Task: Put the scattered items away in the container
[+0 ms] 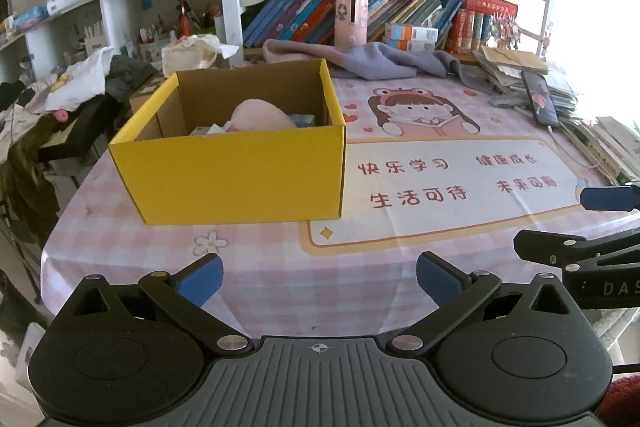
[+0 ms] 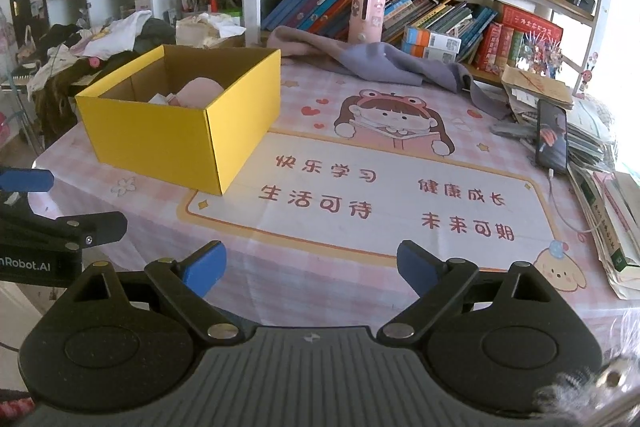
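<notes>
A yellow cardboard box (image 1: 228,175) stands open on the pink checked tablecloth; it also shows in the right wrist view (image 2: 160,143). Inside lie a pink rounded item (image 1: 260,115) (image 2: 198,91) and some small white and blue items, partly hidden by the box wall. My left gripper (image 1: 320,277) is open and empty, low over the table's front edge, in front of the box. My right gripper (image 2: 310,267) is open and empty, to the right of the box. Each gripper's side shows in the other's view.
A purple-grey cloth (image 2: 380,63) lies at the back of the table by a pink cylinder (image 2: 366,15) and a bookshelf. A phone (image 2: 552,137) on a cable and stacked books (image 2: 608,207) sit at the right. Clothes pile beyond the left edge.
</notes>
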Demonstrator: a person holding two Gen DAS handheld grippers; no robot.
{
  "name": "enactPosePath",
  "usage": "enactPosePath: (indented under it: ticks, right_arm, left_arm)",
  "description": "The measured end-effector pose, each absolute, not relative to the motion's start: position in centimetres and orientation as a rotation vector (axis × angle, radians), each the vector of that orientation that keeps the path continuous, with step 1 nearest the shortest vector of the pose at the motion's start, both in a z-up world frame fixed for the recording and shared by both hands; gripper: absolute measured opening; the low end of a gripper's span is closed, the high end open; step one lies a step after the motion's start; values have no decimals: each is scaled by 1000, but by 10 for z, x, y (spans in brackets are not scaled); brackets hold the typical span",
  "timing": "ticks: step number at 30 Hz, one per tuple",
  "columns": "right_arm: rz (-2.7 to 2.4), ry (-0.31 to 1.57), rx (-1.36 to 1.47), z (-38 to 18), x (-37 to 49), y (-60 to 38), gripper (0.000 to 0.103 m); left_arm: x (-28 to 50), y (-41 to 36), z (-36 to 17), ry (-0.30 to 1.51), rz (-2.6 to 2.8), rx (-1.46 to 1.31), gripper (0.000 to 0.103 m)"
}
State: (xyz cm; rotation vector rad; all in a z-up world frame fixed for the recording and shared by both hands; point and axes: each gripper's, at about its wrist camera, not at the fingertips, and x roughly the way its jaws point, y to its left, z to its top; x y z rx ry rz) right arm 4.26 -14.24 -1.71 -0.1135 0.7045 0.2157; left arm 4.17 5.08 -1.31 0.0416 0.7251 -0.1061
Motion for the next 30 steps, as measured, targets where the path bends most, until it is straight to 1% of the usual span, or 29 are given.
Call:
enactPosePath:
  ticks: [6,30]
  right_arm:
    - [215,711,-115,-19,41,-144,97]
    - [228,729,-137,-21,41,-140,100]
  left_arm:
    - [41,49,-14,733,-110,45,103]
    - [40,48,-15,753,-107,46,103]
